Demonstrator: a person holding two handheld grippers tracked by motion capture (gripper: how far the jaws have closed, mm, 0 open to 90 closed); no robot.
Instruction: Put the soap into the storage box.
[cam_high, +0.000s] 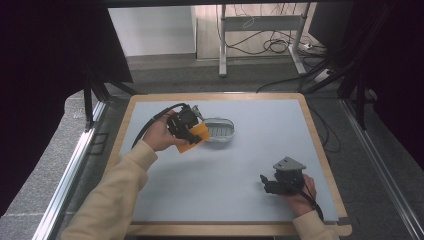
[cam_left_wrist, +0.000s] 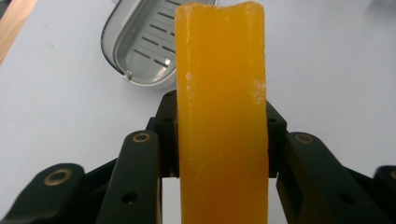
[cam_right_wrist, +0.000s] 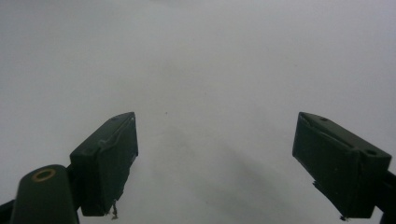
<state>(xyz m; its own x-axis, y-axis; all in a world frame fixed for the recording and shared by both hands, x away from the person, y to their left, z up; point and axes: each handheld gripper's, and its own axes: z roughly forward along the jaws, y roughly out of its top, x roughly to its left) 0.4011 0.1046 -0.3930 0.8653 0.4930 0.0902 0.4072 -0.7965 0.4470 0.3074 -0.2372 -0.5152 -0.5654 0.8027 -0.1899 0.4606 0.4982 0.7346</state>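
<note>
Soap bar (cam_left_wrist: 222, 116), orange and translucent, stands pinched between the jaws of the left claw (cam_high: 192, 134), held just above the pale grey worktop (cam_high: 235, 170) beside a white slotted soap dish (cam_high: 219, 131). In the left gripper view the bar rises upright from between the black jaws, its top edge overlapping the soap dish (cam_left_wrist: 140, 46), whose grey rim and draining slots lie just behind it on the surface.

Nearest the camera in the high view, two cream sleeves (cam_high: 120, 185) come in from the bottom edge. The right claw (cam_high: 263, 181) rests low at the near right part of the worktop, a grey three-cornered plate on top of it, well apart from the bar and the dish. In the right gripper view the right claw (cam_right_wrist: 215, 158) has its jaws spread wide over bare grey surface, nothing between them.

The worktop is a matte grey sheet framed by a light wooden border (cam_high: 320, 150). Beyond its far edge lie grey carpet, a metal table frame (cam_high: 260, 30) with loose black cables (cam_high: 270, 47) on the floor, and a white wall panel (cam_high: 150, 30). Dark curtains (cam_high: 45, 60) close in both sides, with aluminium rails (cam_high: 70, 170) running along the floor.
</note>
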